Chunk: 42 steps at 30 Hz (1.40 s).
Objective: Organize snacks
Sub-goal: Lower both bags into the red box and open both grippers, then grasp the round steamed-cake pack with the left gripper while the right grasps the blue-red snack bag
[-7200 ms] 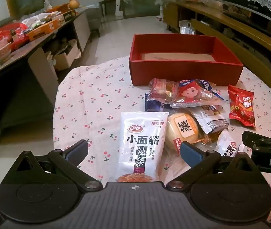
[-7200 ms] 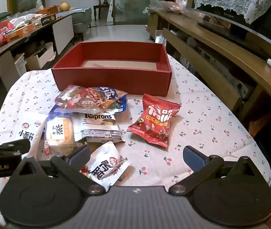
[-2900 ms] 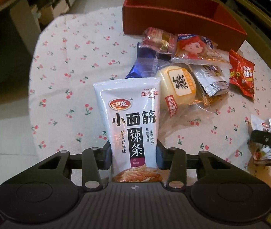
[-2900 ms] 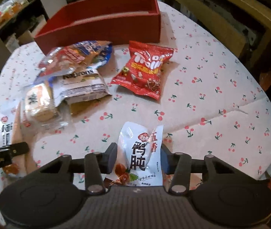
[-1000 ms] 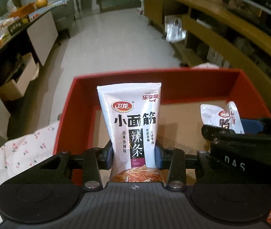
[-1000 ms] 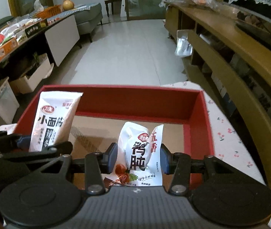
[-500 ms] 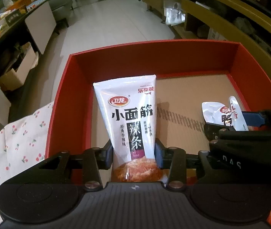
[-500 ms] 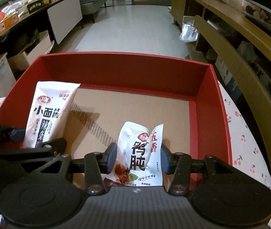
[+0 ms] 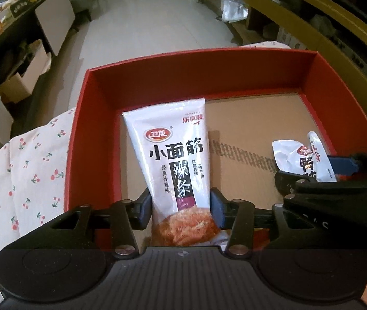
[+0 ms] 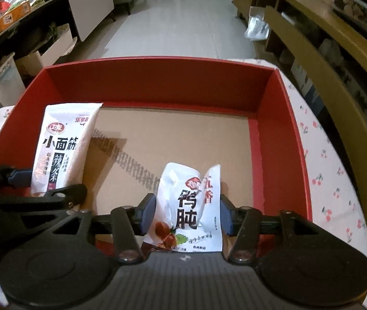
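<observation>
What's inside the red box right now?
Inside the red box: a tall white spicy-strip packet left, a smaller white pouch right, each between gripper pads that have just been opening. Bare cardboard floor elsewhere; near edge hidden.

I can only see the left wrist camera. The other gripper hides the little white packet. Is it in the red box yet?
Observer: Yes. The right wrist view shows the small packet inside the box, between the pads of the right gripper. Its jaws have just been opening.
Operator: What's drawn on the bottom of it?
Observer: Brown nuts, by the look of it.
Operator: What's to the right of the box?
Observer: Cherry-print cloth runs along the right wall.
</observation>
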### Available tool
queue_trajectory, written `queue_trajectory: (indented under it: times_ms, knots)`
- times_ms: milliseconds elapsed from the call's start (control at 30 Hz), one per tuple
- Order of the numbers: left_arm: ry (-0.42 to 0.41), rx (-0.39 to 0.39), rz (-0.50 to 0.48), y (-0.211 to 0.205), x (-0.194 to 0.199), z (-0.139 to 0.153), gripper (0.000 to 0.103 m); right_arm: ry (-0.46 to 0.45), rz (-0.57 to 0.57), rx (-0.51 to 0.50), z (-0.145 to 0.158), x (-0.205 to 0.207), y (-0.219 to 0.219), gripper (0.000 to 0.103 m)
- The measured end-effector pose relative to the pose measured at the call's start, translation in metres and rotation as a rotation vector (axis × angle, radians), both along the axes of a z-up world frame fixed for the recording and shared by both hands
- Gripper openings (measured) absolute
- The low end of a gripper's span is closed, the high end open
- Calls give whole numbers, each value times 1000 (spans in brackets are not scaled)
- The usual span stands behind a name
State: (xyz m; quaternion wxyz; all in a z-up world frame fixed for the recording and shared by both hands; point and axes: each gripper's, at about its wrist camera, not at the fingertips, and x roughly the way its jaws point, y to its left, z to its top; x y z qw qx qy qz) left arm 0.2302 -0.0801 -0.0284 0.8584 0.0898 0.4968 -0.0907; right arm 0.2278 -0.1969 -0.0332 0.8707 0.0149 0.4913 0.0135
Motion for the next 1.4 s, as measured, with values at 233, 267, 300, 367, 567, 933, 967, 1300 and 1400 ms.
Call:
queue_trajectory:
  times_ms: [233,267,300,367,567,933,967,1300,1400]
  knots:
    - [-53,-27,12,5,-6,18,64,-65,-25,27,21,-9,-5,63]
    - [-58,-32,13,5,-7,20,65,-73,-31,32,24,-10,-6,64]
    - [-63,-37,14,6,-8,23,66,-81,-36,37,27,-12,-7,64]
    - [-72,-51,13,7,-12,29,67,-94,-46,46,33,-15,-9,64]
    - [-84,-88,7,10,-31,42,68,-109,-57,62,47,-34,-8,64]
    - [-53,-117,9,34,-71,44,69,-86,-67,107,55,-85,-3,64]
    - [-46,-117,10,37,-74,43,69,-81,-66,114,55,-89,-2,64]
    - [-15,-130,11,54,-103,40,69,-23,-61,151,44,-122,12,68]
    - [-15,-145,24,62,-108,42,70,3,-67,164,37,-123,15,69]
